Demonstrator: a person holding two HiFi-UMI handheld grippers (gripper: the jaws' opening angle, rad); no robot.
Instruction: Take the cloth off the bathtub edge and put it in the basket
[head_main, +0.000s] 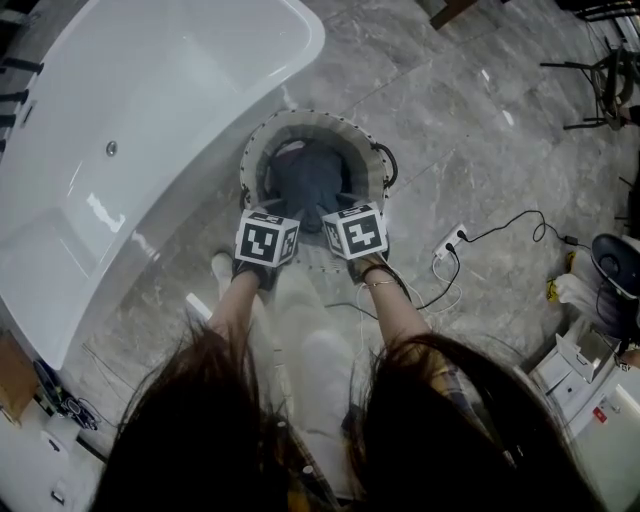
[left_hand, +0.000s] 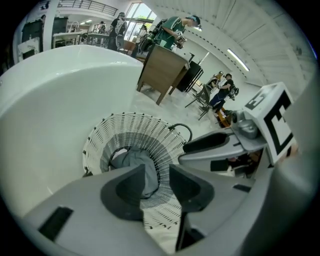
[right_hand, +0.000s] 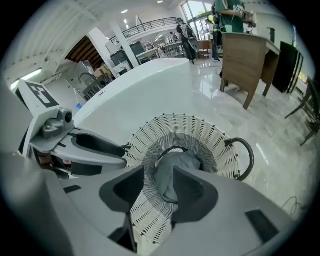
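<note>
A round white wicker basket (head_main: 262, 140) stands on the marble floor beside the white bathtub (head_main: 150, 120). The grey cloth (head_main: 312, 180) lies crumpled in the bottom of it. Both grippers hover side by side over the near rim, the left gripper (head_main: 272, 212) beside the right gripper (head_main: 345, 208). In the left gripper view the left gripper (left_hand: 157, 172) stands open, and the cloth (left_hand: 131, 162) shows down through the gap, untouched. The right gripper (right_hand: 159, 170) is open too, with the cloth (right_hand: 172, 167) far below its jaws inside the basket (right_hand: 200, 132).
A power strip (head_main: 450, 242) with trailing cables lies on the floor right of the basket. Boxes (head_main: 580, 365) sit at the lower right. A wooden desk (right_hand: 250, 55) and several people stand far behind. The basket's dark handle (right_hand: 247, 157) sticks out to the right.
</note>
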